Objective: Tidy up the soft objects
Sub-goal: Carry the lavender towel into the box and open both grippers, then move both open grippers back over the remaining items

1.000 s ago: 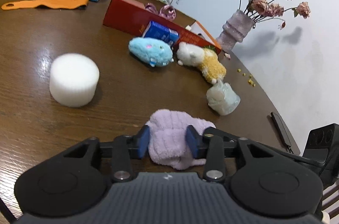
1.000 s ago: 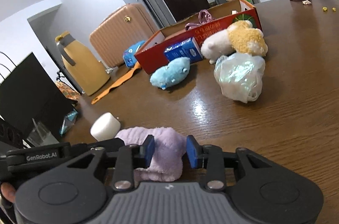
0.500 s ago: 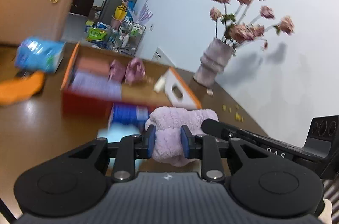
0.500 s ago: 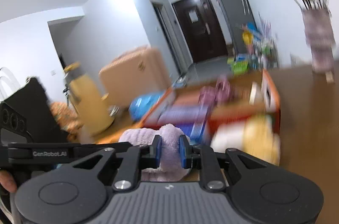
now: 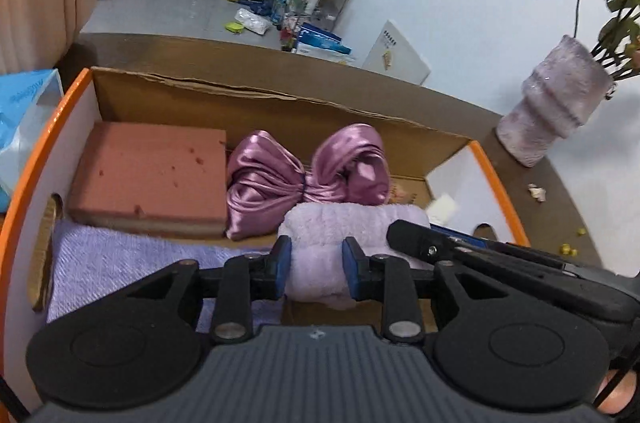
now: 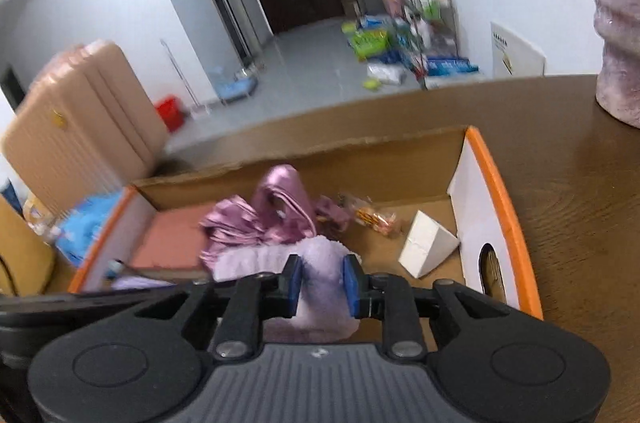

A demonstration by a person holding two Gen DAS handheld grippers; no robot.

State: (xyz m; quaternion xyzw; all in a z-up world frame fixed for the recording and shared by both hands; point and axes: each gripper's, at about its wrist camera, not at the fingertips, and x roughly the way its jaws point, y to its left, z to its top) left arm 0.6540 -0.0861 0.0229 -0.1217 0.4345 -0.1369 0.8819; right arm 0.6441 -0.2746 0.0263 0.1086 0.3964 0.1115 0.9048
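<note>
Both grippers are shut on one fluffy lilac towel (image 5: 320, 243), held over the open cardboard box (image 5: 280, 103) with orange rims. My left gripper (image 5: 316, 265) pinches its left part; my right gripper (image 6: 322, 283) pinches the other end (image 6: 320, 263). The right gripper's body shows in the left wrist view (image 5: 500, 263). In the box lie a pink foam block (image 5: 152, 175), a shiny purple satin bundle (image 5: 308, 175) and a pale purple cloth (image 5: 132, 263). The towel hangs just above the box floor.
A white carton (image 6: 428, 243) and a snack wrapper (image 6: 372, 215) lie in the box's right part. A purple vase (image 5: 556, 115) stands on the wooden table (image 6: 580, 203) to the right. A blue packet (image 5: 24, 119) lies left of the box. A pink suitcase (image 6: 80, 115) stands behind.
Both grippers closed on the lilac towel, lifted it off the table and carried it forward over the box. The plush toys and white foam cylinder are out of view.
</note>
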